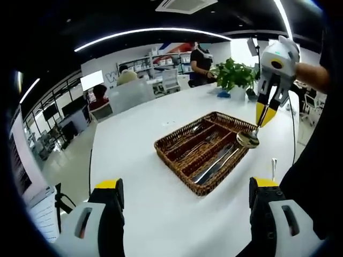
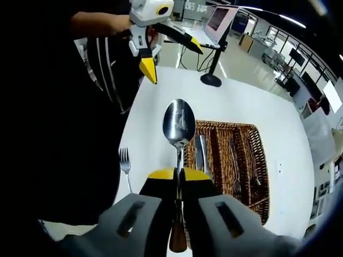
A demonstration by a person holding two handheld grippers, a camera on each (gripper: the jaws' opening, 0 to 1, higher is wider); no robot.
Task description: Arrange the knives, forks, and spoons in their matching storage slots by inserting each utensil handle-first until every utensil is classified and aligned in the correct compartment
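Note:
A brown wicker basket (image 1: 174, 166) with long slots lies on the white table (image 1: 139, 150). Knives (image 1: 214, 166) fill its nearest slot, and forks (image 1: 199, 144) lie in the middle one. My right gripper (image 1: 266, 113) hangs over the basket's right end, shut on a spoon (image 1: 248, 139) whose bowl points down. In the right gripper view the spoon (image 2: 179, 122) sticks out ahead of my shut right gripper (image 2: 178, 174), over the basket (image 2: 225, 124). A loose fork (image 2: 125, 160) lies on the table beside the basket. My left gripper (image 1: 186, 184) is open and holds nothing.
A potted plant (image 1: 234, 75) stands at the table's far end, with people and shelves behind it. A laptop on a stand (image 2: 220, 21) is on the floor past the table edge. The person's dark torso (image 2: 69, 134) is close to the loose fork.

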